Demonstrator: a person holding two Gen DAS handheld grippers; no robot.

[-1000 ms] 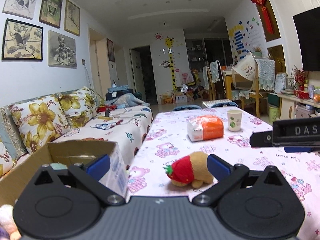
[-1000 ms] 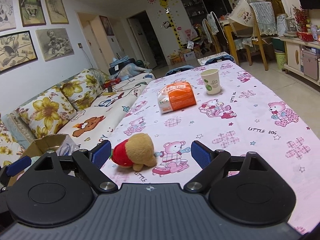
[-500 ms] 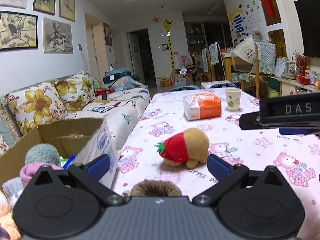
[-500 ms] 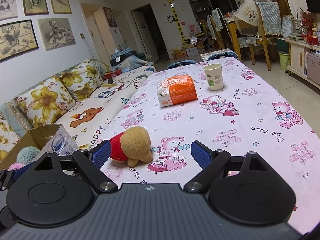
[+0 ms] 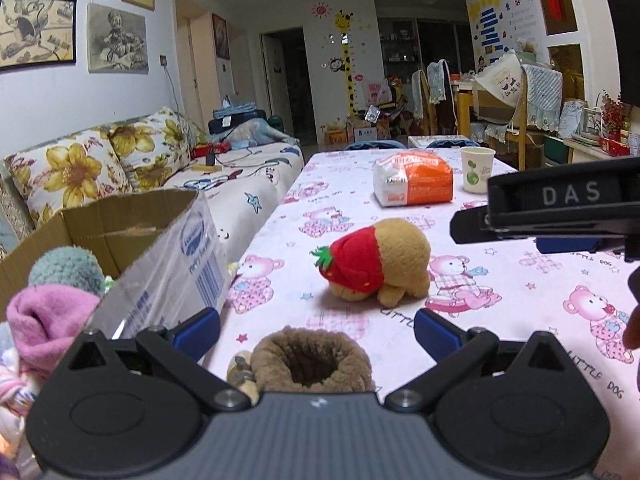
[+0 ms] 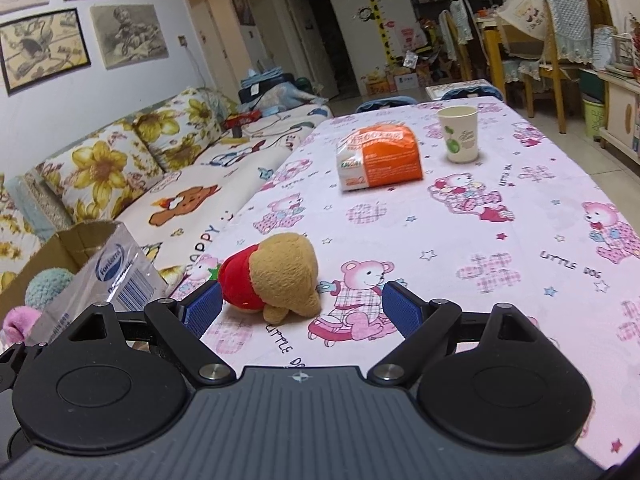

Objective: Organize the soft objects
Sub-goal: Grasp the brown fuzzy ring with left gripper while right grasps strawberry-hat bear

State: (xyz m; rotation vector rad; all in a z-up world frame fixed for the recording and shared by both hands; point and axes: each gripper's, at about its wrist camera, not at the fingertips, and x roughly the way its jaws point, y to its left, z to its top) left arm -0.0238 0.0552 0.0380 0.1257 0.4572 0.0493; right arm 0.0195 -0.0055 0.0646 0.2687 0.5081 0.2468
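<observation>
Living room; table (image 5: 520, 320) under a pink teddy-print cloth, sofa (image 5: 120, 160) with flowered cushions along the left wall. Cardboard box (image 5: 132, 216) stands open at the table's left edge, holding a teal pom-pom toy (image 5: 66, 266) and a pink soft item (image 5: 44, 316). Left gripper (image 5: 316, 330): jaws spread, nothing between the pads; a brown fuzzy ring-shaped soft toy (image 5: 312, 364) lies on the cloth just in front of its body. Plush bear in a red strawberry hood (image 5: 374, 266) lies on its side near the middle of the near table, apart from the box. Right gripper (image 6: 300, 310): released, empty, pads on either side of the view toward the bear, left pad just beside it. Far: orange-white tissue pack (image 6: 380, 160), then paper cup (image 6: 460, 134) to its right.
</observation>
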